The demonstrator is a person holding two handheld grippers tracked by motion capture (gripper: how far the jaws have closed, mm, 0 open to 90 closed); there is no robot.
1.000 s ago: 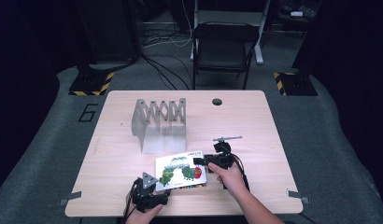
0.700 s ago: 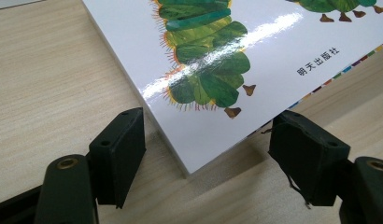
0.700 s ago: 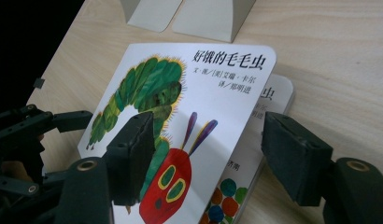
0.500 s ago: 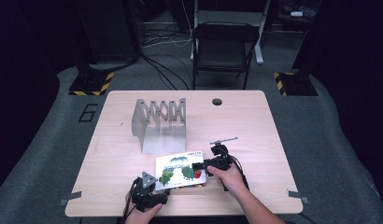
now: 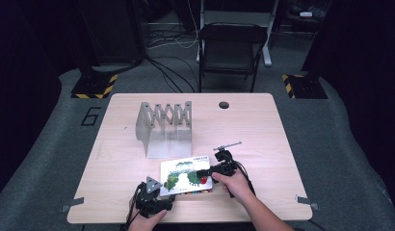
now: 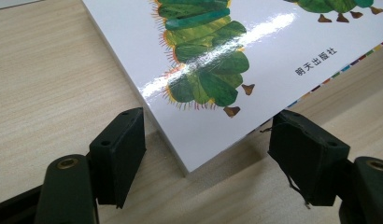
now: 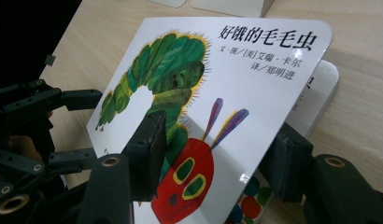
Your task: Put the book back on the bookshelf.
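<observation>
A white picture book (image 5: 185, 173) with a green caterpillar on its cover lies near the table's front edge. My left gripper (image 5: 164, 194) is open, and its jaws (image 6: 208, 140) straddle the book's near left corner (image 6: 217, 46) without touching it. My right gripper (image 5: 204, 176) is at the book's right edge, still open. Its jaws have just been closing with the raised front cover (image 7: 255, 84) between them. One finger (image 7: 150, 149) lies over the cover and the other (image 7: 285, 163) sits under it, above the page below (image 7: 327, 79).
A grey accordion-style rack (image 5: 166, 125) stands behind the book, mid-table. The wooden table (image 5: 263, 130) has a cable hole (image 5: 224, 105) at its back edge. A black chair (image 5: 231, 48) stands beyond it. The left gripper (image 7: 35, 107) shows at the left of the right gripper view.
The right gripper has shifted slightly at the book's right edge. The left gripper and the book's place on the table look unchanged.
</observation>
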